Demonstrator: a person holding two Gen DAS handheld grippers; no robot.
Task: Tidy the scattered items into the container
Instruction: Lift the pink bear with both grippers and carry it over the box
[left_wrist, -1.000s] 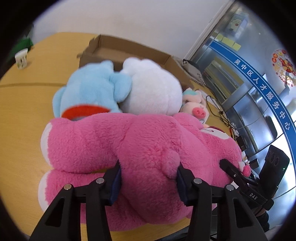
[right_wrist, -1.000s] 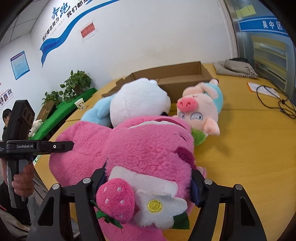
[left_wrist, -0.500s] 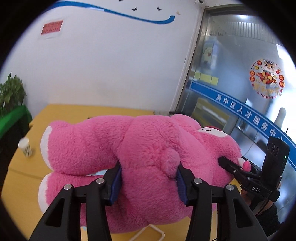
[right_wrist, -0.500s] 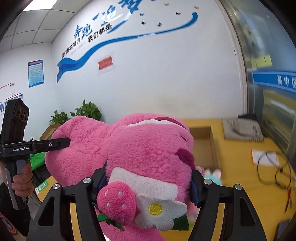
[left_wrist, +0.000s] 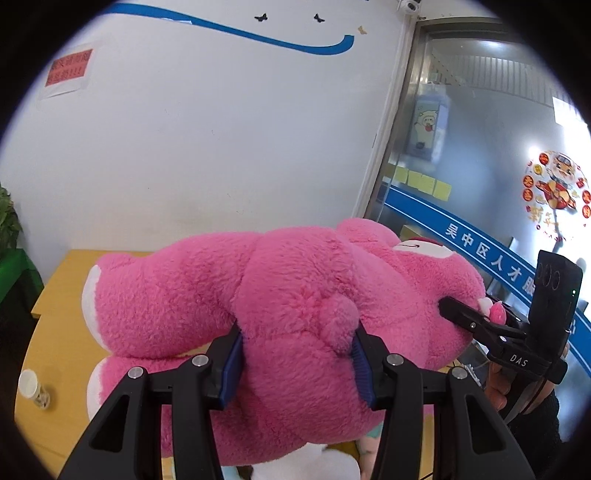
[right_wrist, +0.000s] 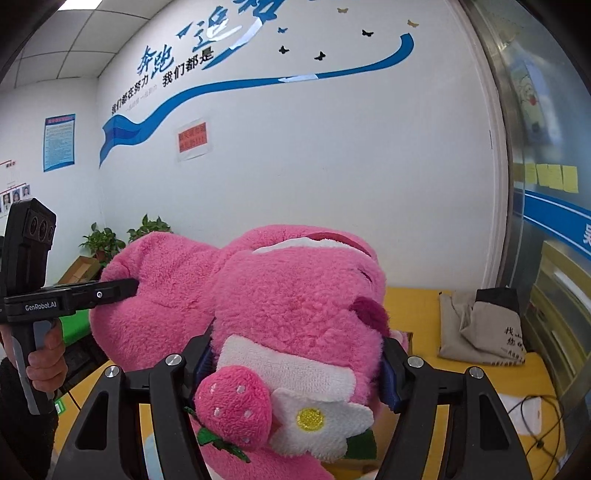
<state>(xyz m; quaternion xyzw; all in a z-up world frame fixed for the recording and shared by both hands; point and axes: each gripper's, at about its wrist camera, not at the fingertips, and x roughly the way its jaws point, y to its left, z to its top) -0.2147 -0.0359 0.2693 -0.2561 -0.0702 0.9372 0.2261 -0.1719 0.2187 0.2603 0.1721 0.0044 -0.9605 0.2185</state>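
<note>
A small paper cup stands near the left edge of the yellow table. A grey cloth bag lies at the table's far right corner, near a thin black cable.

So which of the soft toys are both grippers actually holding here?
The big pink bear, clamped by left gripper and right gripper; the white plush beneath it lies ungripped.

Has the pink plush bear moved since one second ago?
Yes. The pink plush bear went up: it lay on the yellow table among other toys, and now both grippers hold it against the wall.
</note>
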